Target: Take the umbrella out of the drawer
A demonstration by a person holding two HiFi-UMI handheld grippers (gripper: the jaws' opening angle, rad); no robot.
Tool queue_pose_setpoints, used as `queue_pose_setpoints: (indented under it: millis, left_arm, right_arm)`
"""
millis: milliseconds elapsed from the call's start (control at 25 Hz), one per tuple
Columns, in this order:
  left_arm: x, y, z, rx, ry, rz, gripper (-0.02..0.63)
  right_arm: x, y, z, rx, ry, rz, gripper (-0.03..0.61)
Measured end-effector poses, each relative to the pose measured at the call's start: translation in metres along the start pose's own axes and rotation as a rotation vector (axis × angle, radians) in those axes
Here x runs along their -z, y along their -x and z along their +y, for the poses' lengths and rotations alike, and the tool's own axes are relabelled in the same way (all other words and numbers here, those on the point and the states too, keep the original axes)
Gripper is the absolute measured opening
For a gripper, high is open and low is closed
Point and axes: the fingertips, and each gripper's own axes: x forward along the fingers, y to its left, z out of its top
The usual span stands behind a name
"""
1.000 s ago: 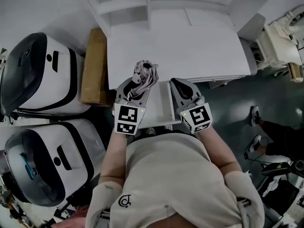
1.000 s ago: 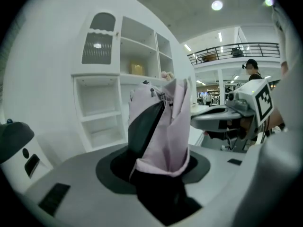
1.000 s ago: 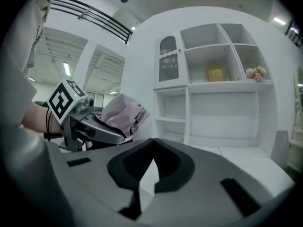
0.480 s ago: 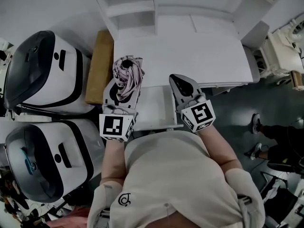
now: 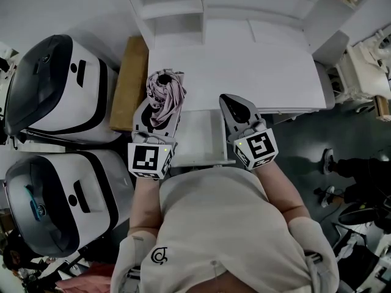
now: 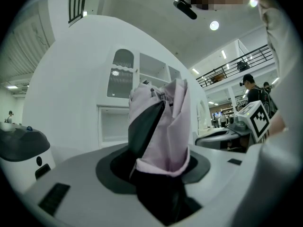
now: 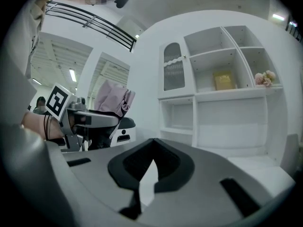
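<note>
A folded pink umbrella [image 5: 165, 92] with a dark handle stands upright between the jaws of my left gripper [image 5: 160, 104], which is shut on it. It is held above the left front corner of the white desk [image 5: 244, 72], clear of the open white drawer [image 5: 197, 140]. In the left gripper view the umbrella [image 6: 166, 126] fills the jaw gap of the left gripper [image 6: 158, 143]. My right gripper [image 5: 235, 107] hovers over the drawer's right side, shut with nothing in it [image 7: 151, 161]. From the right gripper view the umbrella [image 7: 112, 98] shows at the left.
Two large white-and-black machines [image 5: 55, 93] [image 5: 55, 203] stand at the left, with a cardboard box [image 5: 129, 81] between them and the desk. White shelves [image 7: 222, 108] rise behind the desk, holding a yellow box [image 7: 223, 79] and flowers [image 7: 264, 77]. A person's legs [image 5: 357, 170] are at the right.
My left gripper rose and drifted left with the umbrella, lifting it out of the drawer and tipping it more upright. The right gripper rose slightly.
</note>
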Motion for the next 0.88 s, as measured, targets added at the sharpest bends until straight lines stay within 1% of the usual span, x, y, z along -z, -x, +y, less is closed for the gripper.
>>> queue_pose_setpoints:
  millis: [120,440,640,880]
  left_arm:
    - [0.0018,0.0008,0.0,0.0,0.003,0.004,0.217]
    - [0.0062,0.0018,0.0001,-0.006,0.008,0.018,0.218]
    - [0.0072,0.0039,0.0002,-0.008,0.033,0.019,0.218]
    - [0.0068,0.0015,-0.0067,-0.005,0.02,0.025,0.218]
  right_arm:
    - [-0.0006,-0.0001,0.0009,-0.002,-0.029,-0.003,0.003]
    - [-0.0013,0.0023,-0.0023,0.021,0.0,-0.001,0.003]
    - [-0.0015,0.0041,0.0015,0.019,0.004,-0.004,0.003]
    - [0.0007,0.0088,0.0015,0.016,0.0,-0.004,0.003]
